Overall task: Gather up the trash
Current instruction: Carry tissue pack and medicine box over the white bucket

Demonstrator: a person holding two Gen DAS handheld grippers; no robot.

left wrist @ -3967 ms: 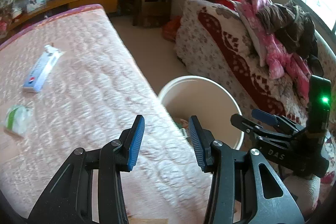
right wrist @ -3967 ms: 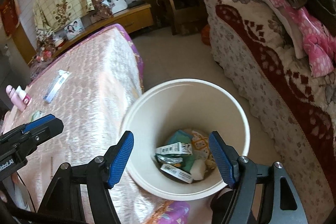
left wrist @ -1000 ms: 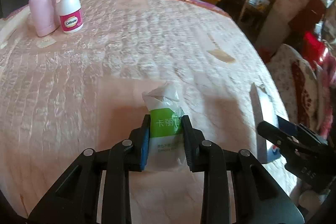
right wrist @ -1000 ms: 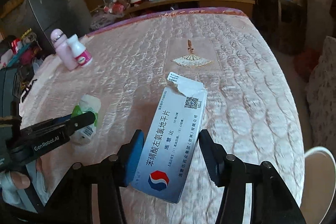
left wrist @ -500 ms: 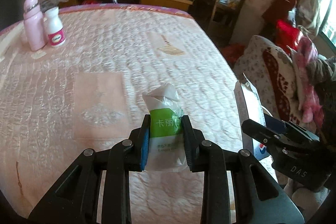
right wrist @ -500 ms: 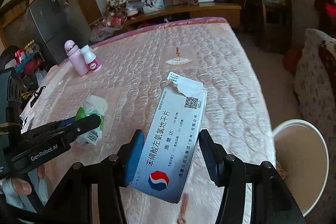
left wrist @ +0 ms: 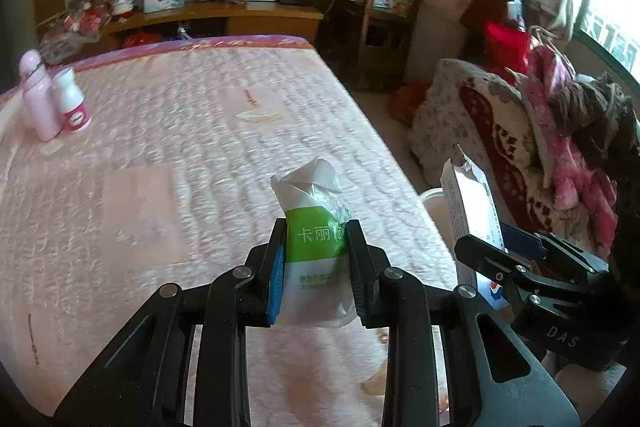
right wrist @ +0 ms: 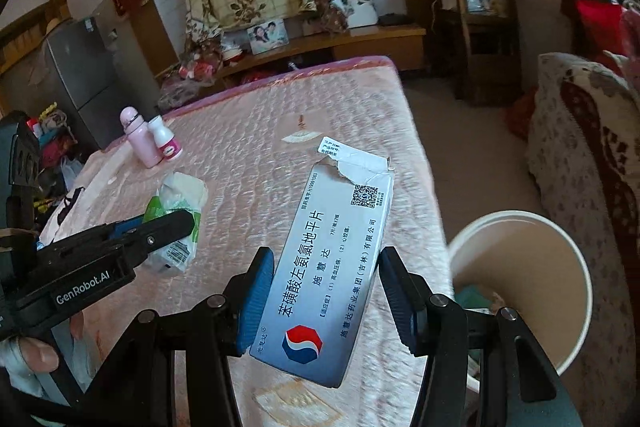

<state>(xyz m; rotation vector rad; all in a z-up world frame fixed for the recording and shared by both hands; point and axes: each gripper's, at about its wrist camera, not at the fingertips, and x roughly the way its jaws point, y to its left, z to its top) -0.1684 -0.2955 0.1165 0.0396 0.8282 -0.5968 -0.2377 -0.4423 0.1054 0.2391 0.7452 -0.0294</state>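
Carrying 2 pieces of trash toward the bin (right wrist: 520, 291), lower right of the right view. Left hand-held gripper (left wrist: 316, 267) clenched on a tissue pack (left wrist: 316, 239); right hand-held gripper (right wrist: 326, 301) clenched on a torn medicine box (right wrist: 332, 267). Both held level above the bed (left wrist: 180, 155). Next, probably: reaching over the bin, then releasing.
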